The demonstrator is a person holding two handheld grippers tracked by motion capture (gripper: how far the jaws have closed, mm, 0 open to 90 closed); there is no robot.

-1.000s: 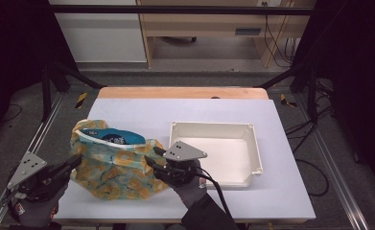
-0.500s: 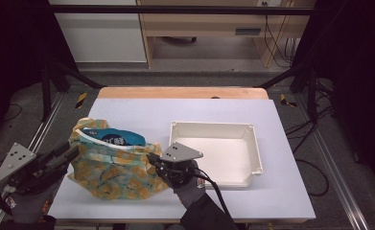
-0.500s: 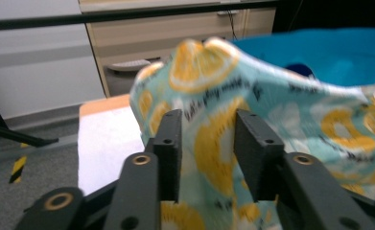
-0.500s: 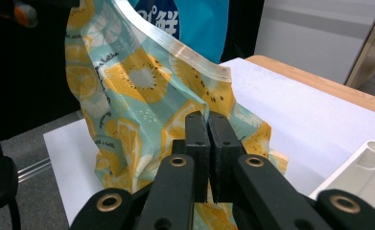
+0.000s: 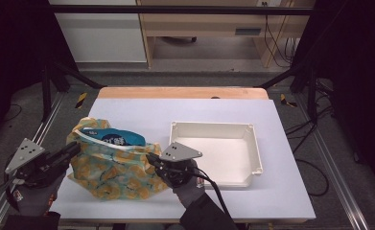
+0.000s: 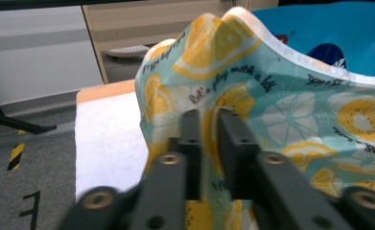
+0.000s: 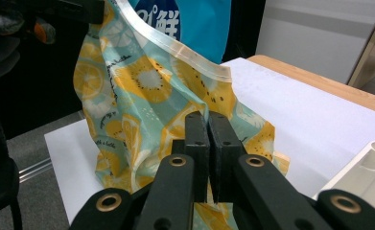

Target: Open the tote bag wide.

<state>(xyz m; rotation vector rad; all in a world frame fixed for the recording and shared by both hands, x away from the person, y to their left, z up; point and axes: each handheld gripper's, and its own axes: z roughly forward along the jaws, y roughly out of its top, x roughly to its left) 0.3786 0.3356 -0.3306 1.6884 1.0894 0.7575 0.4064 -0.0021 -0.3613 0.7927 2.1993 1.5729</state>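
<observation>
Black jaws of my left gripper (image 6: 208,125) sit pinched on a fold of the lemon-print bag (image 5: 113,163), at the side farthest from the white tray (image 5: 214,152). My right gripper (image 7: 207,125) has its jaws pressed together on the fabric of the bag's tray-side edge, just below the pale seam (image 7: 173,45) that runs along the mouth. The bag stands on the white table (image 5: 281,191), beside the tray and a little apart from it, its mouth held up between my two grips. Inside it I can see a blue packet (image 5: 109,136) with white printing, poking above the rim.

I take the step to be opening the mouth wide enough to reach the packet. To do that well, I would draw the two grips apart evenly and low, keeping tension on the seam so the thin fabric doesn't slip, and avoid lifting the bag's base off the table.
</observation>
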